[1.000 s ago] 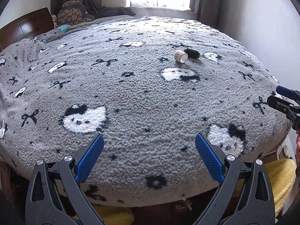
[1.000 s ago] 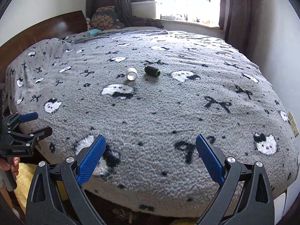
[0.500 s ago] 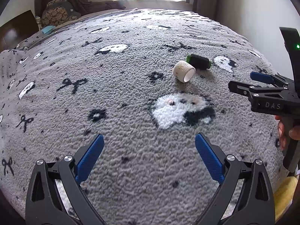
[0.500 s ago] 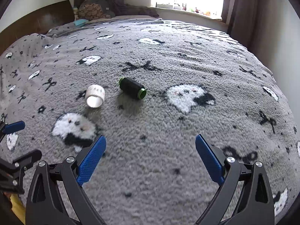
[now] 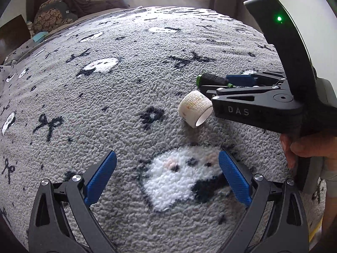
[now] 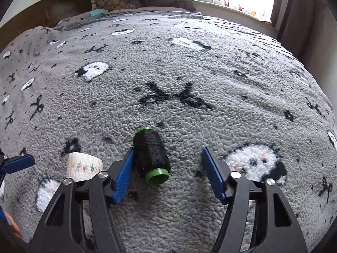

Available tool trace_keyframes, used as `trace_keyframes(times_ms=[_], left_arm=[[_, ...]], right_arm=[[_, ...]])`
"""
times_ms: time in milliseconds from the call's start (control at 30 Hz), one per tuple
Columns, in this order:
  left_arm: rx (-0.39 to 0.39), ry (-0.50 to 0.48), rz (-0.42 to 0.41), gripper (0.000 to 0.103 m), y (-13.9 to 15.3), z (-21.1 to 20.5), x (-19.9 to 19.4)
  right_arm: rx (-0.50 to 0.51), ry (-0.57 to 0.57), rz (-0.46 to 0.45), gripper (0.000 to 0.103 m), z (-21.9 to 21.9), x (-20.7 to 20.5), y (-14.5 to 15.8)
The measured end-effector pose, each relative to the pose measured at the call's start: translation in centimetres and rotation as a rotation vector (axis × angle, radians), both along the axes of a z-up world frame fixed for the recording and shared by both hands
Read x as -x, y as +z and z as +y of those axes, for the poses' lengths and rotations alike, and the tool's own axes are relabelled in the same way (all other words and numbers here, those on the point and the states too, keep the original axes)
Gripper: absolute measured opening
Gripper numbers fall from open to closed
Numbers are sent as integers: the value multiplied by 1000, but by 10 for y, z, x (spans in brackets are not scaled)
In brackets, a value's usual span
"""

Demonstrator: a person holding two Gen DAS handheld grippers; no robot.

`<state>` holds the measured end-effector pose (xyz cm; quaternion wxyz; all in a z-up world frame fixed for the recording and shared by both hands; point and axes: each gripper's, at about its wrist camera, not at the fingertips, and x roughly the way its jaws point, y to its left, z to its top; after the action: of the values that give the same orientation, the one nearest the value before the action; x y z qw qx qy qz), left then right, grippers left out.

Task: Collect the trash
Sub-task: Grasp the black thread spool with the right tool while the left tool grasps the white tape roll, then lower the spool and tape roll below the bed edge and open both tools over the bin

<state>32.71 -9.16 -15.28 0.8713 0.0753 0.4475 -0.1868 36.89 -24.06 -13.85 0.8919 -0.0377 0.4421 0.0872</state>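
A grey fleece blanket (image 6: 210, 73) patterned with black bows and white cat faces covers the bed and fills both views. In the right wrist view, the right gripper (image 6: 166, 168) sits low over the blanket at the lower centre of the frame, its blue-padded tongs spread wide apart; a spool of black thread (image 6: 151, 154) with green ends lies on its side between them, touching or just beside the left pad and well apart from the right one. A white roll of tape (image 6: 84, 165) lies at the lower left of that frame, just outside the left tong. In the left wrist view, the left gripper (image 5: 167, 176) hovers at the bottom of the frame with its tongs likewise apart and nothing between them, above a white cat face in the weave. The roll of tape (image 5: 194, 111) lies right of centre there, beside the right gripper (image 5: 219, 84) entering from the right edge, with the spool (image 5: 211, 79) behind it.
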Motion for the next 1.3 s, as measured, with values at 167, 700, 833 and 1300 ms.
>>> trace_keyframes(times_ms=[167, 700, 833, 1300], left_arm=[[12, -9, 4, 89, 0, -13, -10], [63, 4, 25, 37, 0, -37, -40], [65, 1, -2, 37, 16, -30, -21], [71, -51, -189, 37, 113, -14, 102]], right_arm=[[-57, 15, 2, 28, -4, 2, 7], [-14, -98, -120, 27, -80, 70, 64], [13, -118, -136, 27, -81, 95, 73], [-14, -149, -291, 27, -70, 221, 141]])
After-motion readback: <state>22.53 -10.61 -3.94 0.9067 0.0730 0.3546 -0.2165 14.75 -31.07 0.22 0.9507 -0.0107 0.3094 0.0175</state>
